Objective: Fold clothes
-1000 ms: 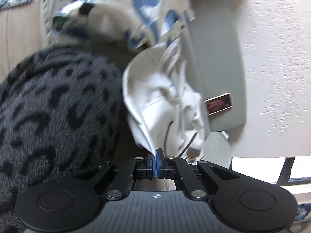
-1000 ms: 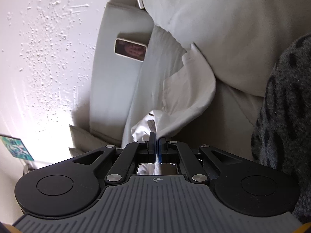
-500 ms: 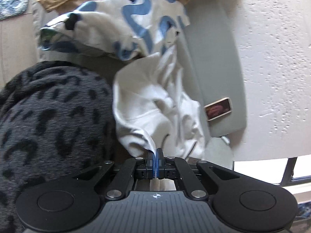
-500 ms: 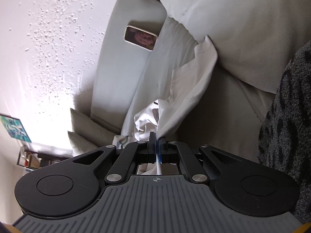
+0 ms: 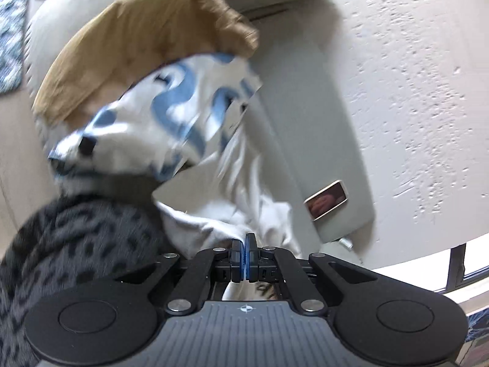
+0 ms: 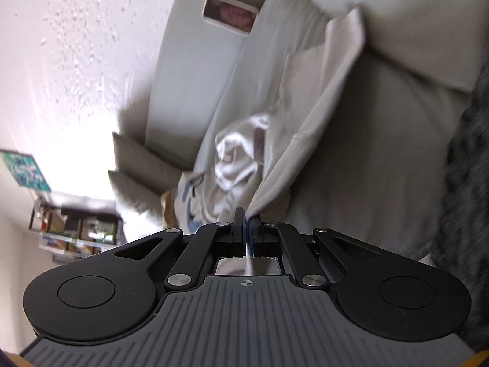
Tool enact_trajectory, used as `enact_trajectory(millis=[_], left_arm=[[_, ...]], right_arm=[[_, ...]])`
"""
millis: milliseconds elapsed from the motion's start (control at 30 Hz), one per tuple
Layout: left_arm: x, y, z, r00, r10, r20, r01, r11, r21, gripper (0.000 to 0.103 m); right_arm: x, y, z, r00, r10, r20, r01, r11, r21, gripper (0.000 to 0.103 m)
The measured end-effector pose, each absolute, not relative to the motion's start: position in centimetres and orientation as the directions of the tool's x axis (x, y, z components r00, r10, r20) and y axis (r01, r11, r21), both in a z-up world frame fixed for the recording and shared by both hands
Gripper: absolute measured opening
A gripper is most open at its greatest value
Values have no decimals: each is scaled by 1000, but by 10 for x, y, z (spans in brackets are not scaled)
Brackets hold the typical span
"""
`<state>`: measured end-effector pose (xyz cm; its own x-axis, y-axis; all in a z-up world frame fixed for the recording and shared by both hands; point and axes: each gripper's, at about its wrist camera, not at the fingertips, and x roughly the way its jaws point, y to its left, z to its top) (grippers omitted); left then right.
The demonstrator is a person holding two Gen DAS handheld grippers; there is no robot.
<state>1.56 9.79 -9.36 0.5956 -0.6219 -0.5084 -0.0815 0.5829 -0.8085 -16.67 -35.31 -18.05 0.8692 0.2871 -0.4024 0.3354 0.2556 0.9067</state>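
Observation:
A white garment (image 5: 214, 223) hangs crumpled over a grey sofa, and my left gripper (image 5: 245, 240) is shut on its near edge. In the right wrist view the same white garment (image 6: 308, 104) stretches away as a flat taut flap, its corner pinched in my right gripper (image 6: 246, 217), which is shut on it. A bunched part of the cloth (image 6: 238, 156) lies on the seat beyond. Both views are blurred by motion.
A white cloth with blue print (image 5: 171, 116) and a tan cloth (image 5: 134, 49) lie piled on the sofa (image 5: 299, 140). A grey spotted blanket (image 5: 70, 244) fills the lower left. A phone (image 5: 327, 200) rests on the sofa arm. Shelves (image 6: 76, 229) stand by the wall.
Both grippers have lifted and swung with the white garment, pulling it tauter. The left view now looks higher up the pile, showing more of the tan cloth; the right view has rolled.

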Motion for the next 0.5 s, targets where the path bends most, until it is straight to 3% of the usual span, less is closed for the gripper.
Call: enact_trajectory(millis=[500], left_arm=[[22, 95, -138, 455, -636, -623, -204, 606, -769, 0]], right_arm=[[-157, -342, -194, 843, 330, -424, 357, 246, 901, 2]])
